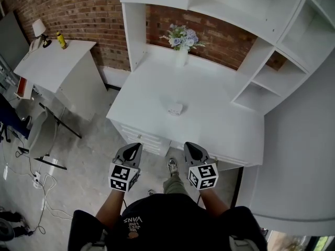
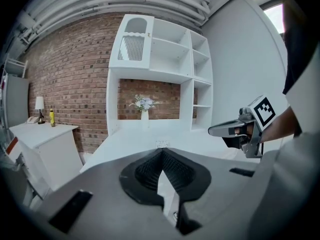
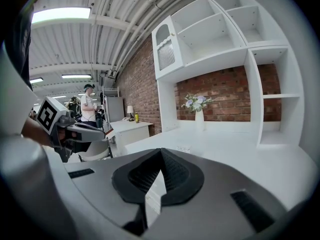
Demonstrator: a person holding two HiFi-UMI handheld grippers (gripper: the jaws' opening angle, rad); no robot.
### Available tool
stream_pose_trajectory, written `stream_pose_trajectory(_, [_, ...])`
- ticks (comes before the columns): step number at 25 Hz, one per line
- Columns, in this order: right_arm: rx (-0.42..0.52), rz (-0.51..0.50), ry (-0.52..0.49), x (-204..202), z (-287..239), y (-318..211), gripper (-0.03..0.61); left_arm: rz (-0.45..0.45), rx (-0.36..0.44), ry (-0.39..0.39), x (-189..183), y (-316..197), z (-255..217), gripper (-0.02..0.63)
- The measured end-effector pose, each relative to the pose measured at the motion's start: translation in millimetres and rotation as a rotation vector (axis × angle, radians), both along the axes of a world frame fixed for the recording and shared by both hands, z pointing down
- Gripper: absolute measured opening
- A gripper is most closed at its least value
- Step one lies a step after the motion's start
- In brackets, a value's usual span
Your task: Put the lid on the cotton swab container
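A white desk (image 1: 209,88) with shelves above fills the scene, a vase (image 1: 181,57) at its back. Short of the front edge, the left gripper (image 1: 135,149) and right gripper (image 1: 190,148) hang side by side, each with jaws together and nothing between them. The swab container (image 1: 175,109) sits at mid-desk, well apart from both; its lid cannot be told from it at this range. The step looks like the approach: close in, find the lid, open the jaws before reaching.

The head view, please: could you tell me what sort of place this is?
Likely a mock study corner inside a workshop hall: a white desk with a shelf hutch against a brick wall, under exposed ceiling pipes.
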State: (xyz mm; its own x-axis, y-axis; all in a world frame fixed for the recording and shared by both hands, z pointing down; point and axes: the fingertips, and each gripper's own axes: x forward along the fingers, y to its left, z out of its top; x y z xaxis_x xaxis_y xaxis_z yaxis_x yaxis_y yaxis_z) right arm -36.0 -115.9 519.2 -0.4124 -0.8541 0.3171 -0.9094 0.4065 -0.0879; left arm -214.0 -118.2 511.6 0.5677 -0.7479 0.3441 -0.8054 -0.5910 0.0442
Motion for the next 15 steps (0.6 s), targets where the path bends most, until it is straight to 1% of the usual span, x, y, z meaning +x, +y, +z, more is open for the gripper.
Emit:
stream_pose_trajectory(8, [0.002, 0.018, -0.009, -7.0, 1.1, 34.5, 0.0, 0.015, 0.02, -0.003, -9.7, 36.3, -6.0, 0.006])
stream_pose_trajectory(15, [-0.013, 0.037, -0.013, -12.3, 9.9, 56.4, 0.0, 0.011, 0.009, 0.005, -15.0, 62.4, 2.5, 0.005])
